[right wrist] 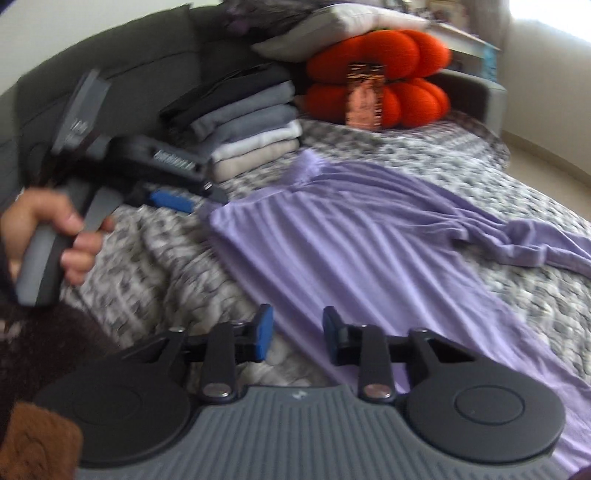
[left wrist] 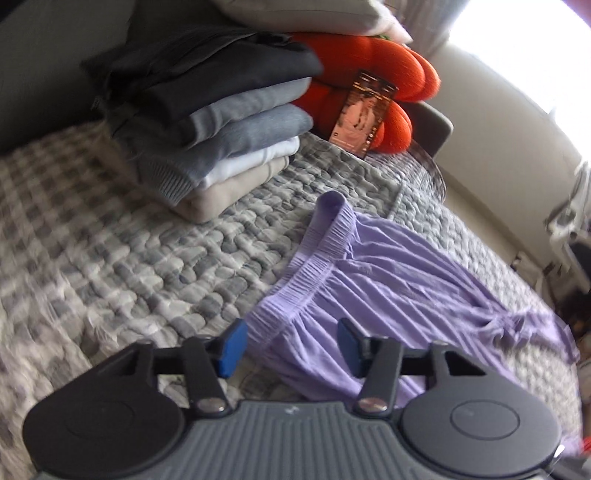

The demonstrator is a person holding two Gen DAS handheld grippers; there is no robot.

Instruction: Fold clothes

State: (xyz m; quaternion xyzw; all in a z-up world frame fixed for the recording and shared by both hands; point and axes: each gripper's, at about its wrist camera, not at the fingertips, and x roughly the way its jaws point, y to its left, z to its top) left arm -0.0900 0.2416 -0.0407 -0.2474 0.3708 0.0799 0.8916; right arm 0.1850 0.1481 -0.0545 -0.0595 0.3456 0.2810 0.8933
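Note:
A lilac garment with a gathered elastic waistband (left wrist: 388,280) lies spread flat on the checked grey quilt (left wrist: 129,258). In the left wrist view my left gripper (left wrist: 291,345) hovers open over the near corner of the waistband, and nothing is pinched between its blue pads (left wrist: 231,347). The right wrist view shows the same lilac garment (right wrist: 351,251) stretching away to the right. My right gripper (right wrist: 297,338) stands open above its near edge, with the cloth lying under the gap and not gripped. The left gripper (right wrist: 173,199), held by a hand (right wrist: 74,240), is at the waistband's left corner.
A stack of folded grey, white and beige clothes (left wrist: 221,147) sits at the back of the bed. Behind it are orange cushions (left wrist: 388,92) with a card (left wrist: 364,114) leaning on them, and pillows (left wrist: 295,14) on top. A bright window (left wrist: 517,48) is at the right.

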